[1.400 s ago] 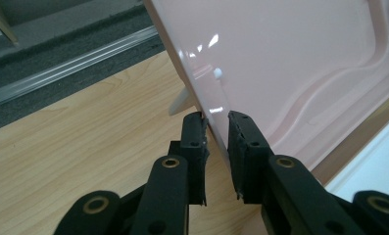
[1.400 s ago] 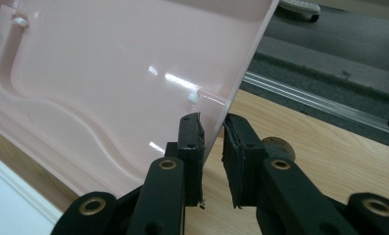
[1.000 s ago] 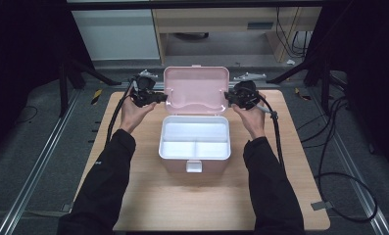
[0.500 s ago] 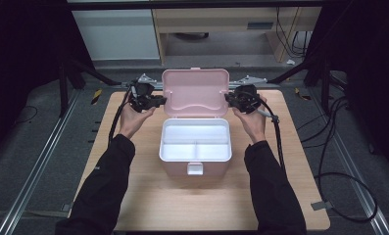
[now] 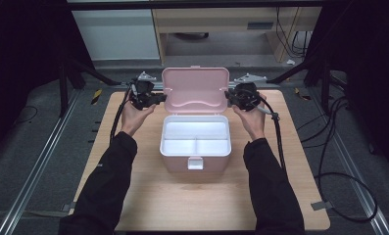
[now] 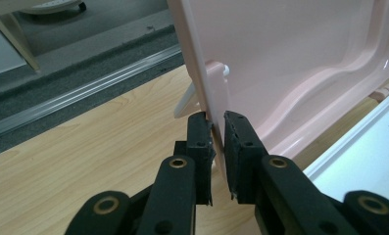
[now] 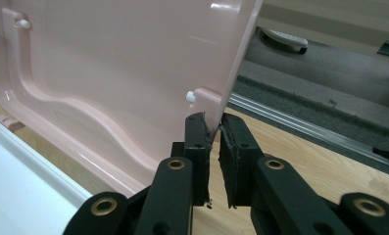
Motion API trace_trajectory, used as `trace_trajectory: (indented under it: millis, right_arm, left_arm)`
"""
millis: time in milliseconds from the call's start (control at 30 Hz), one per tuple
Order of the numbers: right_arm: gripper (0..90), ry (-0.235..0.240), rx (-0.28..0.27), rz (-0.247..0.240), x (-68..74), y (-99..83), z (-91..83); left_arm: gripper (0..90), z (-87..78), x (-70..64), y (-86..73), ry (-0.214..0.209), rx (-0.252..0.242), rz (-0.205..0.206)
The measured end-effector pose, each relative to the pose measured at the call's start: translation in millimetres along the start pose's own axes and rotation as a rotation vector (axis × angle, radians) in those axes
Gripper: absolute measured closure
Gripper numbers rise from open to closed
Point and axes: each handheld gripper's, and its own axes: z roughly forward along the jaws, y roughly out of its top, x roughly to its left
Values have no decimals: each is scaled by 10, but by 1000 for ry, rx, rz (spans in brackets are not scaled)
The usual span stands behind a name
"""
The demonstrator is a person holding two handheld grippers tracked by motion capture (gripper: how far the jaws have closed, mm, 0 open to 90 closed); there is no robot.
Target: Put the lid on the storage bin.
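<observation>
A white box (image 5: 175, 162) with two compartments stands open in the middle of the table. Its pink lid (image 5: 195, 90) stands nearly upright behind it. My left gripper (image 5: 159, 99) is shut on the lid's left edge. In the left gripper view the pink lid (image 6: 304, 58) has its rim between the jaws of the left gripper (image 6: 219, 142). My right gripper (image 5: 229, 98) is shut on the lid's right edge. In the right gripper view the lid (image 7: 109, 58) has its rim pinched by the right gripper (image 7: 215, 142).
The box rests on a wooden table (image 5: 148, 196). A white latch (image 5: 195, 163) hangs on the box's front wall. A black cable (image 5: 280, 142) trails along the right forearm. Metal rails (image 5: 40, 161) run beside the table on dark floor.
</observation>
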Motion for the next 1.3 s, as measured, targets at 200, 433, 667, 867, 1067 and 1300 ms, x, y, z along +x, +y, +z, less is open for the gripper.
trace_trajectory:
  millis: [200,433,667,867,1067,1300]
  right_arm:
    - [819,-2,-11,-18,52,-67,-93]
    - [819,-1,-9,-17,39,-69,-99]
    - [820,4,-17,-36,70,-74,-131]
    - [817,22,-38,-44,130,-153,-240]
    - [822,13,-47,-55,169,-181,-293]
    - [825,26,-70,-55,189,-230,-346]
  left_arm:
    - [813,-35,-74,-33,11,-2,29]
    - [814,-21,-76,-27,15,-5,27]
    - [815,-90,-62,-98,-11,-25,21]
    - [816,-178,-123,-185,-20,-48,44]
    - [815,-204,-163,-205,-5,-55,62]
    - [815,-258,-180,-256,-24,-64,55]
